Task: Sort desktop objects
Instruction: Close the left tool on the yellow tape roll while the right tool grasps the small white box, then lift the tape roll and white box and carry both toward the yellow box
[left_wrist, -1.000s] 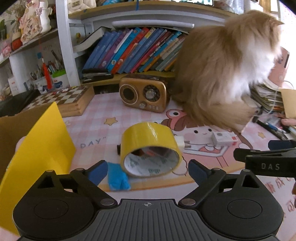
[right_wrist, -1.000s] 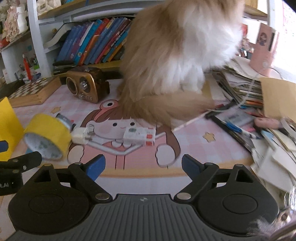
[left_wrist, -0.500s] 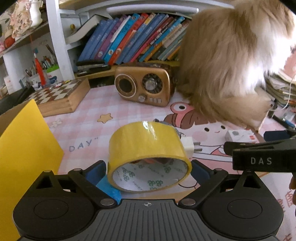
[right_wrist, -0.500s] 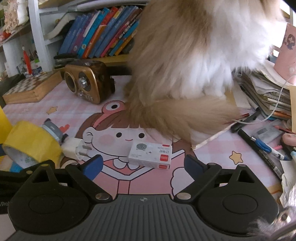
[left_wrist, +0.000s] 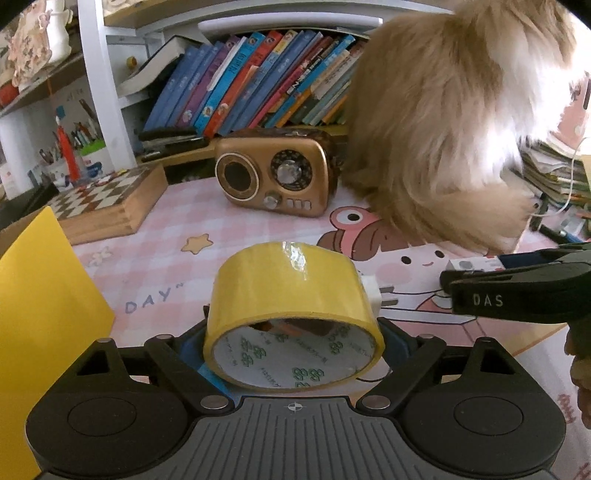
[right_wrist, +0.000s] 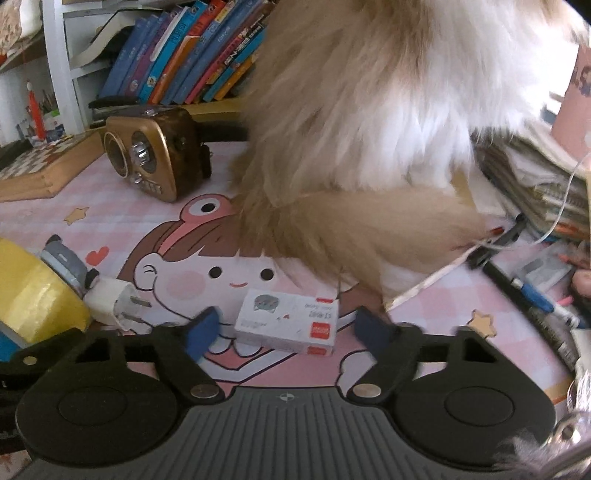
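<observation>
Evidently two pickups were being started at once: the left gripper (left_wrist: 293, 345) was being closed around the tape roll (left_wrist: 291, 314) on the desk mat (left_wrist: 192, 221), the right gripper (right_wrist: 286, 326) around the small white box (right_wrist: 288, 325), neither pad pair yet seen pressing, so firm closure was judged necessary before lifting.

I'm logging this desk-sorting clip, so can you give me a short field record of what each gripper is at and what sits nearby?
left gripper: closing, astride the yellow roll of packing tape
right gripper: closing around the small white staple box, pads not yet pressing
surface: pink cartoon desk mat
behind: gold retro radio, wooden chessboard box
animal: fluffy tan-and-white cat sitting on the mat
beside tape: white plug adapter
</observation>
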